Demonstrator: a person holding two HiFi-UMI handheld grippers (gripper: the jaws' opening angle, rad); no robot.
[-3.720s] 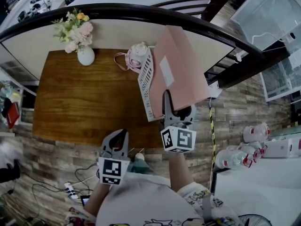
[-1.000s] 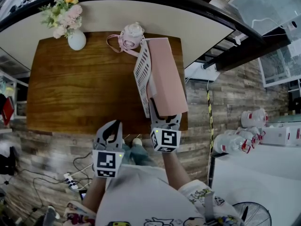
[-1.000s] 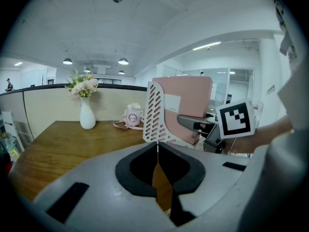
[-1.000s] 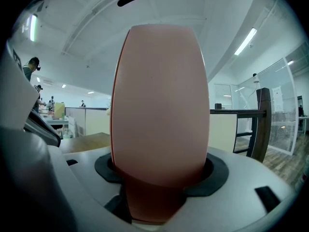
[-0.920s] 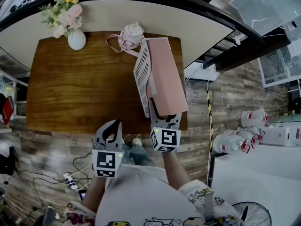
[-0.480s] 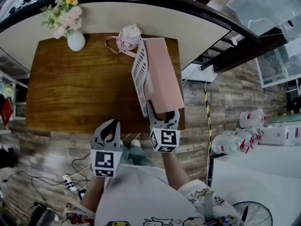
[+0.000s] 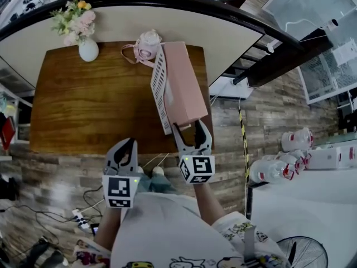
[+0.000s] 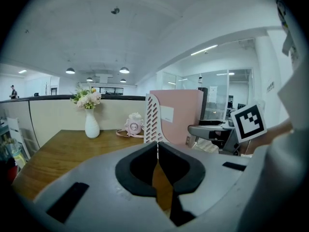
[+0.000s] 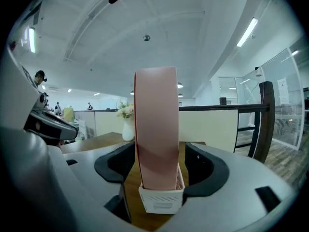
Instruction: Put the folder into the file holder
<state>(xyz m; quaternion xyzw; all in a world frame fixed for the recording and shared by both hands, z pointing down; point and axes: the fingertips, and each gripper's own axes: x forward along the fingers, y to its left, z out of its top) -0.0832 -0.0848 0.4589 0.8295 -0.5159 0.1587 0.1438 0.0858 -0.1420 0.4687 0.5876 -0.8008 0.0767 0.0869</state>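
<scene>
The pink folder (image 7: 183, 82) stands upright in the white perforated file holder (image 7: 159, 88) at the right end of the wooden table (image 7: 83, 105). My right gripper (image 7: 188, 126) is open just behind the folder's near end, its jaws spread to either side and not touching it. In the right gripper view the folder (image 9: 155, 129) rises from the holder's front wall (image 9: 161, 199) between the open jaws, with gaps on both sides. My left gripper (image 7: 127, 144) is shut and empty, held off the table's near edge. From the left gripper view the folder (image 8: 178, 115) and holder (image 8: 153, 120) show ahead to the right.
A white vase with flowers (image 7: 87, 49) stands at the table's far left, and a small pink item with a strap (image 7: 146, 44) sits beside the holder's far end. A partition wall runs behind the table. Cables lie on the floor; bottles (image 7: 273, 169) stand at right.
The folder was tilted in my shut right gripper; it then stood in the holder. Now the right gripper has opened and drawn back slightly. The left gripper has stayed shut.
</scene>
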